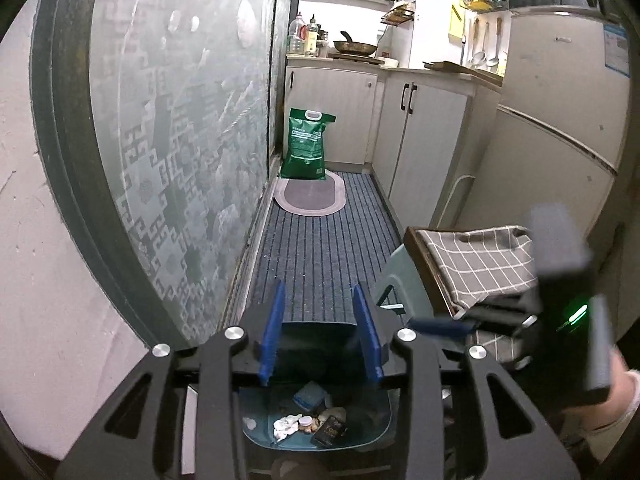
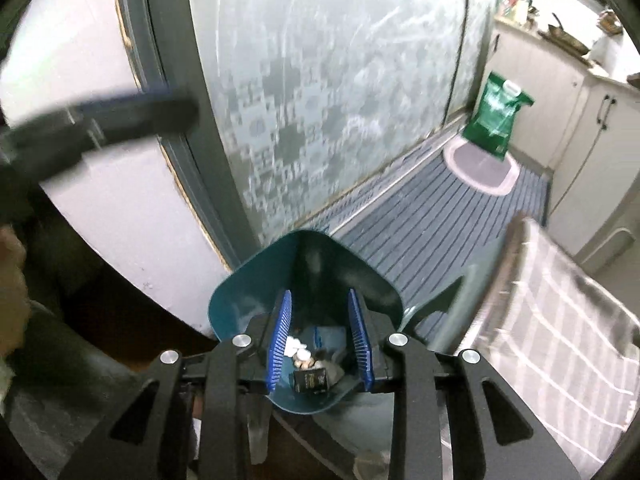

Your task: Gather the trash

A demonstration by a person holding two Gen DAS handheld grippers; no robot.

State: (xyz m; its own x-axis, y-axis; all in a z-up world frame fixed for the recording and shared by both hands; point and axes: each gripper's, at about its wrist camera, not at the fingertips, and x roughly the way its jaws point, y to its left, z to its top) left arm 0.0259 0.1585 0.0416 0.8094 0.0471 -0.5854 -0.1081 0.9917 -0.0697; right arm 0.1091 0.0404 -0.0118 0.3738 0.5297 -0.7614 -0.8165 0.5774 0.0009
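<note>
Teal plastic bin with trash, below both grippers.
Left gripper: ribbed blue pads parted, nothing grasped. Right gripper: pads narrowly parted over bin mouth, nothing clamped. Inside: crumpled paper, dark box.

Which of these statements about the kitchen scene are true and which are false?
1. A green bag stands on the floor by the cabinet. True.
2. The teal bin is empty. False: it holds trash, including a white tissue and a small black box.
3. A pan sits on the counter. True.
4. The oval mat lies on a table. False: it lies on the striped floor runner.
5. A checked cloth lies to the right of the bin. True.
</note>
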